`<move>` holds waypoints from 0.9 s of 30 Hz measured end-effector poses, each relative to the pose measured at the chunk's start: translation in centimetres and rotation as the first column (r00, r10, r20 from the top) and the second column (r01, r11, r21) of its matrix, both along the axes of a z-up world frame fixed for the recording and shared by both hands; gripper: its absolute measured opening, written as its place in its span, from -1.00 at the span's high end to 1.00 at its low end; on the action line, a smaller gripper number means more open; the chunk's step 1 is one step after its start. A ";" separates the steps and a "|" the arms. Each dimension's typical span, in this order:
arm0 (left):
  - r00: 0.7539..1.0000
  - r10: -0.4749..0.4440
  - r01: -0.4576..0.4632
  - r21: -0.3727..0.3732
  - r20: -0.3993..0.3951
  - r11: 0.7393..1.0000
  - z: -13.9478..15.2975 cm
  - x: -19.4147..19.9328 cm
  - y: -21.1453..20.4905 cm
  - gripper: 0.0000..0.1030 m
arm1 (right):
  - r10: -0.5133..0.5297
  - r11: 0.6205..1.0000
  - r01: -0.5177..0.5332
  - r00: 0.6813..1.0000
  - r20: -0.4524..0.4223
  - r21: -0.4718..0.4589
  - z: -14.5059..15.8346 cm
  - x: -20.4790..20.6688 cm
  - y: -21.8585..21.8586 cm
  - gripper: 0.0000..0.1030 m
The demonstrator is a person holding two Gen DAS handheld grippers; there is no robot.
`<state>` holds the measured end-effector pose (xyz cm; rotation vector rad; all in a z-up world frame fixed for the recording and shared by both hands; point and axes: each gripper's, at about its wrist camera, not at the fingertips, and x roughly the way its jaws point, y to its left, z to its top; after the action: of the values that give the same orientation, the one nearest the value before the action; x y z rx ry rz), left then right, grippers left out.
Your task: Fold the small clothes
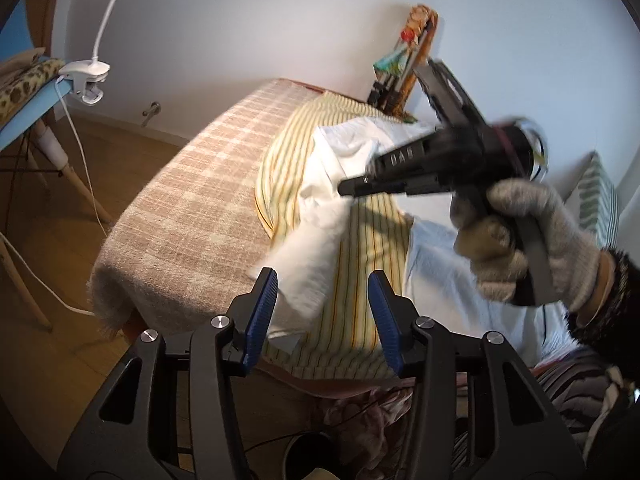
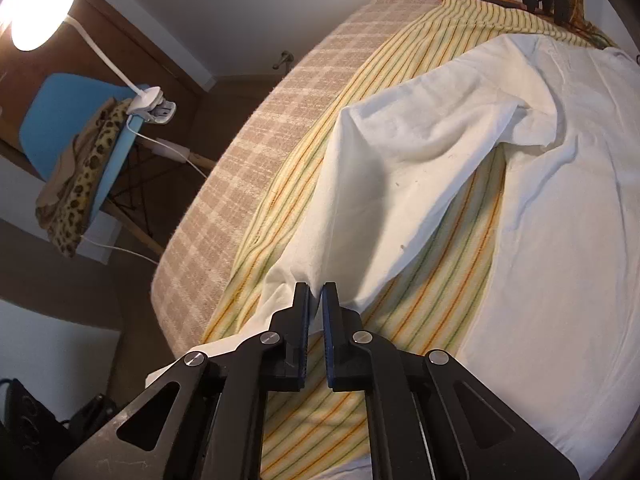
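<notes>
The right tongs [image 2: 316, 292] are clenched on the sleeve [image 2: 400, 168] of a white shirt [image 2: 560, 220], pinching its lower edge and lifting it off the striped yellow blanket [image 2: 436, 300]. The left tongs [image 1: 322, 282] stand released, nothing between the blue pads (the sleeve hangs just beyond them). The shirt lies spread over the blanket on a checked beige bed cover [image 1: 180, 216]. A gloved hand [image 1: 532, 240] grips the right handle.

Both views are being bent strongly by the fisheye lens, with dark corners. In the right wrist view, strong glare is being given by a lamp [image 2: 38, 2] at top left. Hard shadows are being thrown on the white garment [image 2: 420, 152]. In the left wrist view, the right tongs [image 1: 352, 188] and the gloved hand [image 1: 516, 236] are being blurred.
</notes>
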<state>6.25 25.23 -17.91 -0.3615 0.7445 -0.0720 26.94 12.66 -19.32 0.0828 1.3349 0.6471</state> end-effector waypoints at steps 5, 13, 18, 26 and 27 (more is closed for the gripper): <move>0.999 0.043 -0.043 0.018 -0.027 0.999 -0.3 0.6 1.4 0.06 | -0.018 0.999 0.019 0.999 -0.035 0.037 -0.7 0.0 -0.9 0.95; 0.995 -0.081 0.083 0.036 -0.050 0.996 -1.7 1.6 -3.6 0.06 | -0.047 0.998 0.049 0.998 -0.053 0.047 -0.9 0.2 -1.8 0.95; 0.998 -0.068 0.069 0.089 -0.013 0.994 -1.0 0.4 -5.9 0.06 | -0.030 0.999 0.031 0.999 -0.045 0.038 -1.0 0.1 -1.7 0.95; 0.994 -0.098 0.103 0.131 -0.041 0.986 -1.9 2.3 -7.8 0.05 | -0.036 0.998 0.039 0.998 -0.050 0.050 0.0 0.3 -2.2 0.91; 0.993 -0.106 0.113 0.145 -0.058 0.983 -2.3 2.7 -8.0 0.04 | -0.037 0.998 0.039 0.998 -0.046 0.055 0.5 0.5 -2.6 0.87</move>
<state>8.98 17.21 -20.22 -0.1811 0.8141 -0.1113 27.42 10.04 -18.78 0.1689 1.3558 0.6541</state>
